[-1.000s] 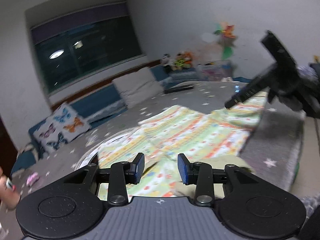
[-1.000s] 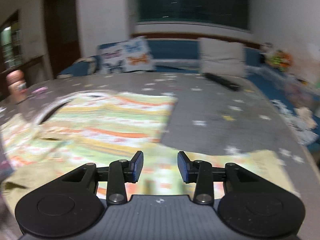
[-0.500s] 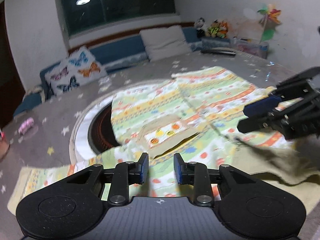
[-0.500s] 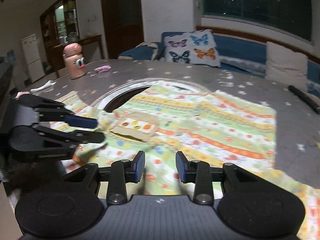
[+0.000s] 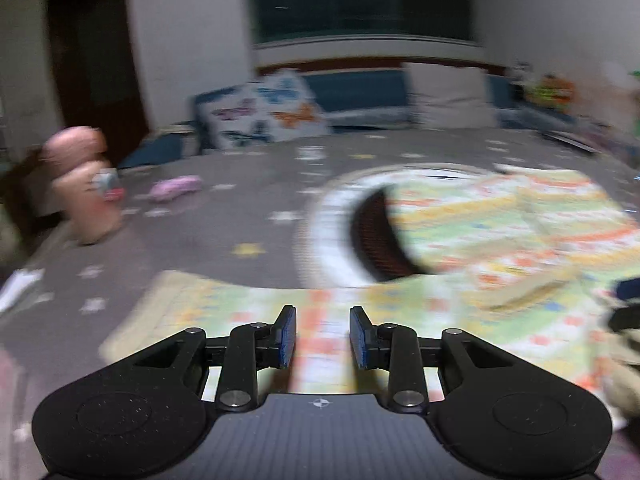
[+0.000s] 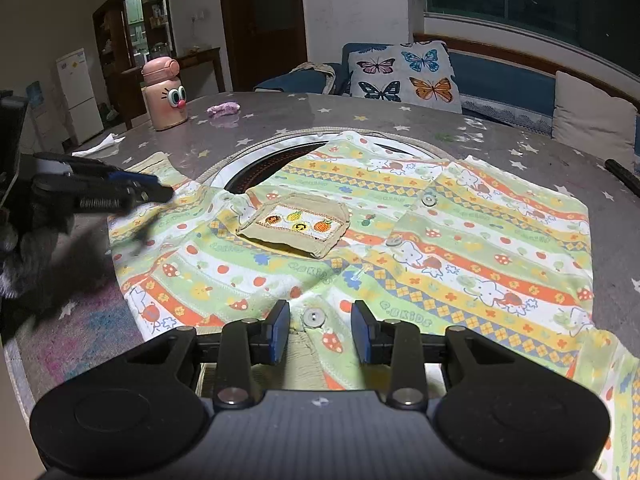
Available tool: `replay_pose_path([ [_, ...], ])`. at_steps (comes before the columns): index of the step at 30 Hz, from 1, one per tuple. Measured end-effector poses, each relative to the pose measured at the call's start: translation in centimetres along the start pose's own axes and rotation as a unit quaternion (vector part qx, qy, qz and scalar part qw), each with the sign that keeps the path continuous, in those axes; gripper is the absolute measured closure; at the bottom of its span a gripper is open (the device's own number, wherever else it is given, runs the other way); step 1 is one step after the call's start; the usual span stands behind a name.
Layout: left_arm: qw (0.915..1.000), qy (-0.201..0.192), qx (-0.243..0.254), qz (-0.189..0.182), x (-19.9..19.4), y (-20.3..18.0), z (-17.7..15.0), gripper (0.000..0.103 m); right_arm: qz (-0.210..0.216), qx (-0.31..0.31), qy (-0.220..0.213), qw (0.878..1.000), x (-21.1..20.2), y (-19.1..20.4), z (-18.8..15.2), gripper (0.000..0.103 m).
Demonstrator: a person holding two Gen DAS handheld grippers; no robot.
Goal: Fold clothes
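A child's striped shirt (image 6: 440,240) in green, yellow and orange with a beige chest pocket (image 6: 298,224) lies spread on the grey star-print table (image 6: 320,116). My right gripper (image 6: 320,330) is open just above the shirt's near collar and a snap button. My left gripper (image 5: 322,336) is open over the shirt's left sleeve (image 5: 248,312); this view is blurred. It also shows at the left of the right wrist view (image 6: 132,188), over the sleeve.
A pink cartoon bottle (image 6: 164,96) and a small purple item (image 6: 224,109) stand at the table's far left. A round white-rimmed inset (image 6: 248,160) lies partly under the shirt. A butterfly cushion (image 6: 404,76) and bench lie behind. A black rod (image 6: 622,176) lies at the right edge.
Both grippers have swung left. The left gripper moved from the shirt's middle to its left sleeve. The right gripper came down to the near collar.
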State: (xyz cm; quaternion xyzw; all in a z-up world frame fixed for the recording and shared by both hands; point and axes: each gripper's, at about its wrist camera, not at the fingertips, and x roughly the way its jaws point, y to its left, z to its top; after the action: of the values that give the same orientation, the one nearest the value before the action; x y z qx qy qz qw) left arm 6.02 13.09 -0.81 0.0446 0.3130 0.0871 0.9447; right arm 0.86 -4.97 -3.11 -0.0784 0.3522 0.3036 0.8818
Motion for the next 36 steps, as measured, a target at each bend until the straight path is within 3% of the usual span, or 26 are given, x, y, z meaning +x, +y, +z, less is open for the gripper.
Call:
replay_pose_path([
  [7,0.9912,0.034,-0.028,0.125,1.7,4.6,-0.1,0.051,-0.003,-0.001,0.001,1.000,0.1,0.1,0.1,0.069],
  [12,0.9864,0.044,-0.042,0.153,2.3,6.3,-0.3,0.044,-0.005,0.000,0.003,1.000,0.1,0.1,0.2,0.068],
  [13,0.9859,0.046,-0.041,0.156,2.4,6.4,-0.3,0.046,-0.005,-0.001,0.003,1.000,0.1,0.2,0.3,0.068],
  [15,0.9856,0.049,-0.029,0.159,2.5,6.3,-0.5,0.073,-0.007,-0.002,0.002,1.000,0.1,0.2,0.3,0.068],
  [17,0.9846,0.051,-0.008,0.167,2.7,5.8,-0.6,0.089,-0.008,-0.002,0.002,1.000,0.1,0.3,0.3,0.068],
  [19,0.9826,0.053,0.011,0.177,2.8,5.2,-0.8,0.094,-0.009,-0.003,0.002,1.000,0.1,0.3,0.2,0.068],
  [24,0.9813,0.054,0.018,0.184,2.6,4.9,-1.0,0.093,-0.007,-0.003,0.002,1.000,-0.2,0.1,0.1,0.068],
  [28,0.9826,0.053,0.004,0.178,2.0,4.6,-0.4,0.086,-0.011,0.014,-0.005,1.000,-0.9,-0.5,-0.1,0.068],
  [31,0.9861,0.034,0.012,0.162,0.8,3.2,0.0,0.062,-0.021,0.026,-0.011,0.999,-1.9,-1.3,-0.6,0.068],
  [36,0.9938,0.002,0.028,0.108,-1.4,-0.4,1.0,0.046,-0.060,0.064,-0.017,0.996,-4.1,-3.7,-2.1,0.068],
])
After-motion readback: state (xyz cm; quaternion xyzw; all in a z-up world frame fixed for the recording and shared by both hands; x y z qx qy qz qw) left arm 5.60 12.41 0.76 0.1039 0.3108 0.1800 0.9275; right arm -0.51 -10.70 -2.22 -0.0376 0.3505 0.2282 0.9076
